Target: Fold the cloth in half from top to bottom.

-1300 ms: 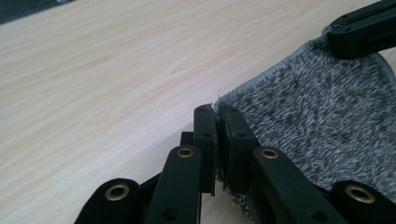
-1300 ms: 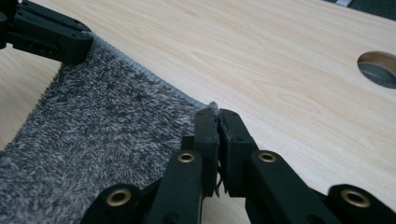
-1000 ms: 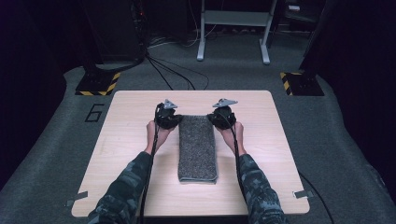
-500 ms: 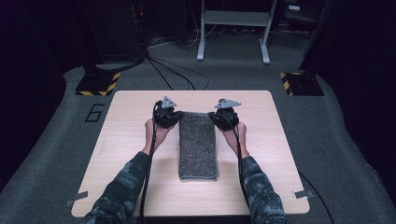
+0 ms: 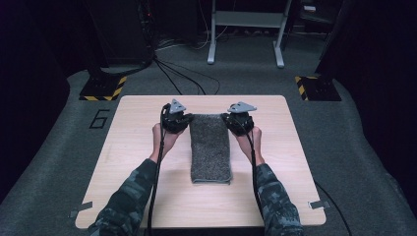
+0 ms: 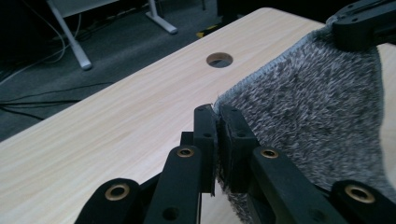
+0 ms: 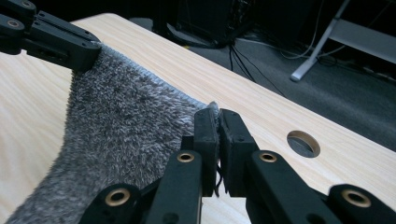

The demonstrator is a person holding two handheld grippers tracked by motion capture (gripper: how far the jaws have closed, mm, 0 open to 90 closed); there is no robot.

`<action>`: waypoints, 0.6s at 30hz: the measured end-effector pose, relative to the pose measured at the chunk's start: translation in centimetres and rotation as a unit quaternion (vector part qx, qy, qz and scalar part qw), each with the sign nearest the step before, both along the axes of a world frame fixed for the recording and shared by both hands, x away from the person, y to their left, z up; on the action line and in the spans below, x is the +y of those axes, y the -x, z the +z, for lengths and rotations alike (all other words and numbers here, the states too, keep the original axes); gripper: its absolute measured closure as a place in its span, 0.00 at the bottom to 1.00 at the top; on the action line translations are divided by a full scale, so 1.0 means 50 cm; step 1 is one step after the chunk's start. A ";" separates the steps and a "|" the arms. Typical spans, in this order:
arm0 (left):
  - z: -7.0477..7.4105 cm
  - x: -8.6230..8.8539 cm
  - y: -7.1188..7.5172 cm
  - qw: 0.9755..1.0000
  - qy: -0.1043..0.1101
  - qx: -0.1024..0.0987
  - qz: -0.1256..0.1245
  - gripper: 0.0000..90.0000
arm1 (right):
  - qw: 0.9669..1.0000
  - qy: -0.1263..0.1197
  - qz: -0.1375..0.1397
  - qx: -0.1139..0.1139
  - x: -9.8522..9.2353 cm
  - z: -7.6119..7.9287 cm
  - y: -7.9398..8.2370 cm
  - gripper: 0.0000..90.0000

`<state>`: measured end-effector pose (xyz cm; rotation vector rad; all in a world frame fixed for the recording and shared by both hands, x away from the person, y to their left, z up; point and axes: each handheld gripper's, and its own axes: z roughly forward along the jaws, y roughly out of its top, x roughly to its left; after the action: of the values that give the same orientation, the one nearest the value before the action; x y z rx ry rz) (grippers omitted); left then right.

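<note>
Dark floor and cables ring the wooden table [image 5: 147, 187], at mid-frame in the high view. On it lies the grey towel [image 5: 210, 150], folded long. Left gripper [image 6: 217, 122] and right gripper [image 7: 218, 122] each pinch a far corner, jaws clamped tight on the cloth. Judged step: lifting that edge. Next, probably, carry both corners evenly toward the near end to fold it.

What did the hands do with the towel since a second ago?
Both grippers, left and right, stay shut on the far corners of the towel and have lifted that end slightly off the table. The near end lies where it was.
</note>
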<state>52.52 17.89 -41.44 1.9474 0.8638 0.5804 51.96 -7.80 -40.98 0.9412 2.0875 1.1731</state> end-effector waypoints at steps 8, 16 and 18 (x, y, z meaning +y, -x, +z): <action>-0.013 0.002 0.051 1.000 0.001 -0.005 -0.026 0.95 | 1.000 -0.013 0.013 -0.006 -0.013 -0.011 0.045 0.96; -0.036 0.008 0.089 0.999 -0.001 0.010 -0.048 0.95 | 0.999 -0.016 0.029 -0.004 -0.018 -0.035 0.100 0.95; -0.042 0.010 0.099 0.998 -0.003 0.018 -0.056 0.95 | 0.999 -0.018 0.032 0.007 -0.020 -0.044 0.111 0.95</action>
<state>47.58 18.37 -43.56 2.0024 0.7706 0.4835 46.41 -8.80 -43.16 0.9069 2.1278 1.2448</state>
